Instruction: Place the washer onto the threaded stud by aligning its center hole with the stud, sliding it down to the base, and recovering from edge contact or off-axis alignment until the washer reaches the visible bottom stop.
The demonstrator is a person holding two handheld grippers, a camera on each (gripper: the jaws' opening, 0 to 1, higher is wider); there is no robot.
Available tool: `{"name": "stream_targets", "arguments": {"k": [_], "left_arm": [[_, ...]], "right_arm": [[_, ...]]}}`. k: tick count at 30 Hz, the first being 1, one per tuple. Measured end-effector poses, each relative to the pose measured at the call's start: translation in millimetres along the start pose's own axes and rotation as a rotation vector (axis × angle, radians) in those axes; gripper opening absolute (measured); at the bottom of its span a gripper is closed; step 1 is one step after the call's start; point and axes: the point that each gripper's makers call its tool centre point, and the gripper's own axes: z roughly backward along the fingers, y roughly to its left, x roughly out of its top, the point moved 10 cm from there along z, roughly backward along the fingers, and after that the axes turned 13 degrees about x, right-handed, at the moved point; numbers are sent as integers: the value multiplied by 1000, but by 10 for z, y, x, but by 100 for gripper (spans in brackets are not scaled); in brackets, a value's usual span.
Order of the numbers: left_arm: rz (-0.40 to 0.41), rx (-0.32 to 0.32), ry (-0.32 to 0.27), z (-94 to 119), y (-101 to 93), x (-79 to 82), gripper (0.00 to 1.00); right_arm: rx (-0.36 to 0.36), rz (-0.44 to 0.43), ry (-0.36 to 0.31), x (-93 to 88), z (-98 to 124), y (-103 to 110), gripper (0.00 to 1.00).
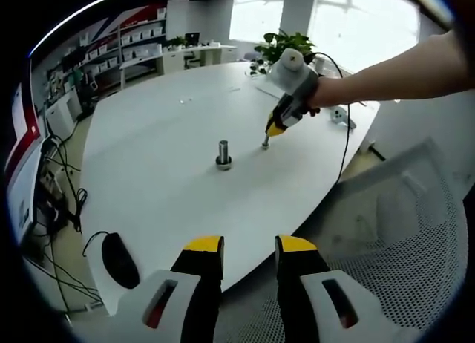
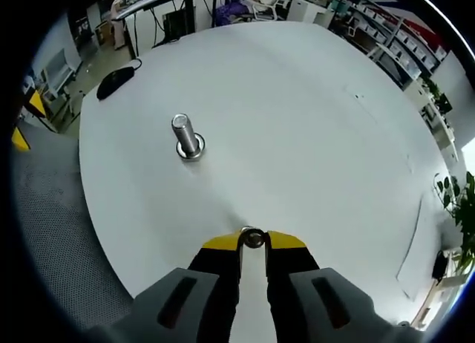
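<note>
A steel threaded stud [image 1: 223,154] stands upright on the white table [image 1: 156,135], with a wider flange at its base. In the right gripper view the stud [image 2: 185,139] is ahead and to the left of my right gripper [image 2: 252,240], which is shut on a small metal washer [image 2: 252,237] held at its yellow fingertips close above the tabletop. In the left gripper view that right gripper [image 1: 267,139] comes in from the right in a person's hand, its tip a short way right of the stud. My left gripper [image 1: 249,250] hangs open over the table's near edge, holding nothing.
A black computer mouse [image 1: 119,260] with a cable lies near the table's front left edge, seen far left as the mouse [image 2: 115,82] in the right gripper view. A mesh chair [image 1: 401,246] stands at the right. Shelves and a potted plant [image 1: 286,44] sit beyond the table.
</note>
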Motion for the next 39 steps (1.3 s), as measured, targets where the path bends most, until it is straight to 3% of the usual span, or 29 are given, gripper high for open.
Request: {"name": "stream_targets", "arguments": {"k": [23,29,37,39], "left_arm": [[15,11,23,-24,23,-24,26],[16,13,27,-26,21,-26,26],[21,19,17,-19,31,-13,26],[23,18,19,-22,32,-15,26]], "right_arm": [[28,-47,8,-133,-295,-63,15],[30,-50,6,-174,-286,-65,16],[-1,-72,-63,-288,-134,-18,19],[-9,-93,-111,-321,-72,16,19]]}}
